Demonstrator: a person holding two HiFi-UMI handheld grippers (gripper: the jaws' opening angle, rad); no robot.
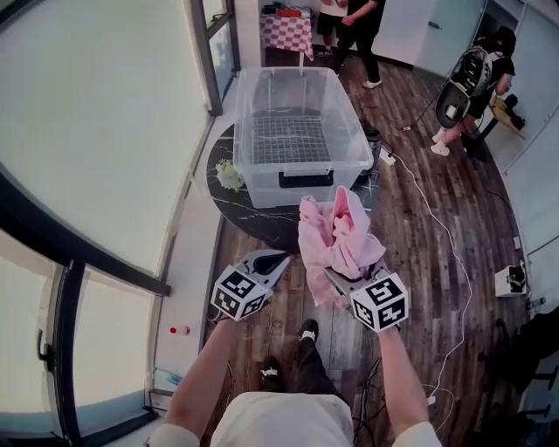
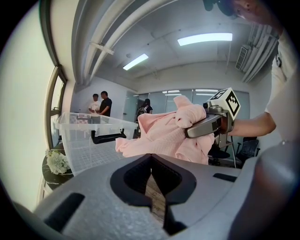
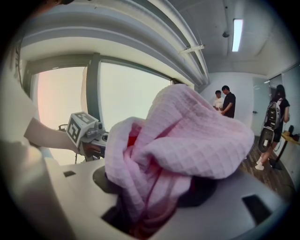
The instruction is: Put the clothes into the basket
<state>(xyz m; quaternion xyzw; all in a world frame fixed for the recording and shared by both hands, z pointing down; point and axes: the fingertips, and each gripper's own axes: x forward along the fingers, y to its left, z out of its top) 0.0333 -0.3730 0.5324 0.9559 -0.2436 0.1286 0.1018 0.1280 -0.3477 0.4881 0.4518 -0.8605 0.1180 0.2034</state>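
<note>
A pink waffle-knit garment hangs bunched from my right gripper, which is shut on it just in front of the basket. In the right gripper view the cloth fills the jaws and hides the fingertips. The basket is a clear plastic bin with a black handle, standing on a round dark table; nothing shows inside it. My left gripper hovers to the garment's left, shut and holding nothing. In the left gripper view the garment and the right gripper hang right of the bin.
A small white flower bunch sits on the table left of the bin. A white cable trails over the wood floor at the right. People stand at the back and far right. Big windows line the left side.
</note>
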